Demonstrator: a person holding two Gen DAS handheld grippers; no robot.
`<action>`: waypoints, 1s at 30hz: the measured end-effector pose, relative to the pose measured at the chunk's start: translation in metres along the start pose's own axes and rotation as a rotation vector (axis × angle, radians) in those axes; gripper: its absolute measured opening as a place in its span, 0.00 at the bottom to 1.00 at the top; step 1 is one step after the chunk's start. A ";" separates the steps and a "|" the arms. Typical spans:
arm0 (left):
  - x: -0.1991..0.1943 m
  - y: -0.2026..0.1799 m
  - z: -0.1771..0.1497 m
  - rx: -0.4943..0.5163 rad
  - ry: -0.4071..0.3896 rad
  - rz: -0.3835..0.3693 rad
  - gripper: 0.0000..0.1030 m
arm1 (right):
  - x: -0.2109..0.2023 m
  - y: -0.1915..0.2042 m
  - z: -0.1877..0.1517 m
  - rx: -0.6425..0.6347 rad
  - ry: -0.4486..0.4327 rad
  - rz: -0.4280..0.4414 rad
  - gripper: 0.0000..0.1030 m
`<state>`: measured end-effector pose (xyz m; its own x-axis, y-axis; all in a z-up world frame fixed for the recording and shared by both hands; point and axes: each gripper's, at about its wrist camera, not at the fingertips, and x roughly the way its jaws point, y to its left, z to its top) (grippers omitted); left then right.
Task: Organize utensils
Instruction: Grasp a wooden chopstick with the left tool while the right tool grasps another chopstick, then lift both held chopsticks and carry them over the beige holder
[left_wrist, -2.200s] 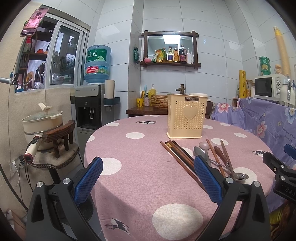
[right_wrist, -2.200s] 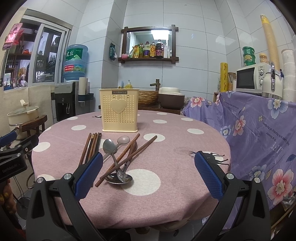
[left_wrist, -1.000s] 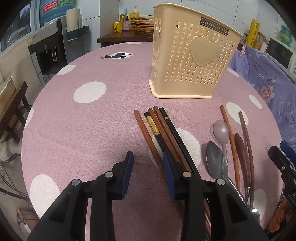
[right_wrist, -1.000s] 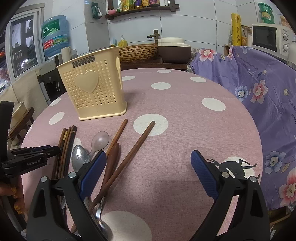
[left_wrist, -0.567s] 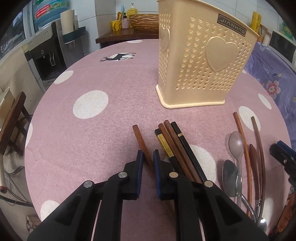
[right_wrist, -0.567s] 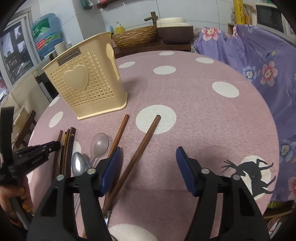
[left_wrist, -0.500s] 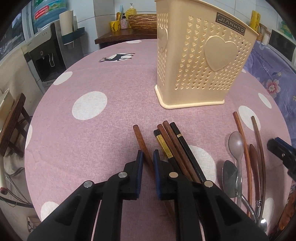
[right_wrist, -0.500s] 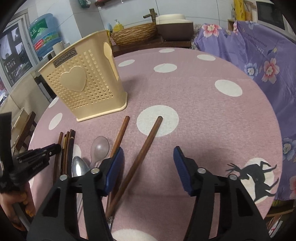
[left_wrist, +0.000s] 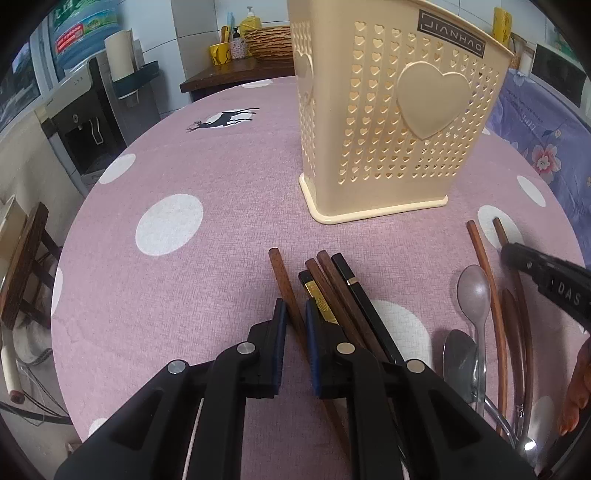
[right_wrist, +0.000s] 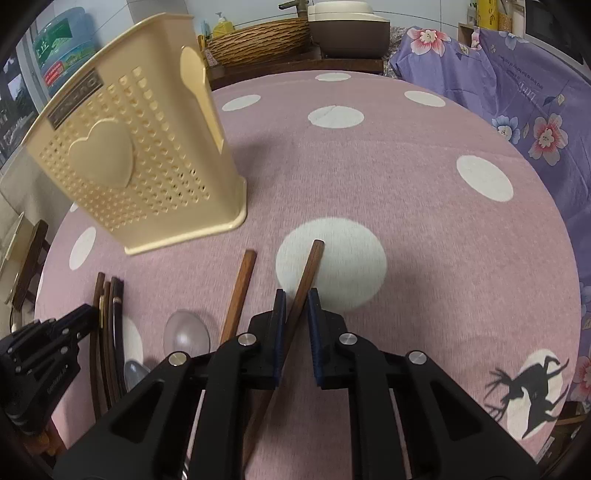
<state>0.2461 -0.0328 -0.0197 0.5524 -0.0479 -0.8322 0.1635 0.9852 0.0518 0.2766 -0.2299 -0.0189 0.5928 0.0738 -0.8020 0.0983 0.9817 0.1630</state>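
Note:
A cream perforated utensil holder (left_wrist: 395, 122) with a heart stands on the pink dotted tablecloth (left_wrist: 207, 177); it also shows in the right wrist view (right_wrist: 129, 166). My left gripper (left_wrist: 295, 314) is shut on the leftmost brown chopstick (left_wrist: 282, 277), beside a bundle of dark chopsticks (left_wrist: 343, 295). Spoons (left_wrist: 474, 291) and more brown chopsticks (left_wrist: 484, 266) lie to the right. My right gripper (right_wrist: 295, 299) is shut on a brown chopstick (right_wrist: 310, 266) lying on the cloth. Another chopstick (right_wrist: 240, 288) and a spoon (right_wrist: 186, 332) lie to its left.
A water dispenser (left_wrist: 92, 114) and a wooden stool (left_wrist: 26, 258) stand left of the round table. A side table with a wicker basket (right_wrist: 258, 40) and a pot (right_wrist: 347, 22) is behind. A purple floral cloth (right_wrist: 517, 85) covers furniture at the right.
Both grippers came down to the table and closed. The left one shut on the leftmost chopstick; the right one moved forward and shut on the rightmost chopstick.

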 end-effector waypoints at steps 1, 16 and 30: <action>0.000 0.000 0.000 0.001 0.002 0.000 0.11 | 0.002 0.000 0.003 0.004 0.004 0.002 0.09; 0.005 0.005 0.011 -0.019 -0.006 -0.016 0.08 | -0.003 -0.009 0.023 0.010 -0.039 0.115 0.07; -0.123 0.047 0.043 -0.092 -0.357 -0.103 0.08 | -0.123 -0.025 0.051 -0.044 -0.360 0.230 0.07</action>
<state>0.2210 0.0123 0.1089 0.7895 -0.1862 -0.5848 0.1681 0.9820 -0.0858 0.2416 -0.2724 0.1049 0.8372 0.2331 -0.4948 -0.0986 0.9541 0.2827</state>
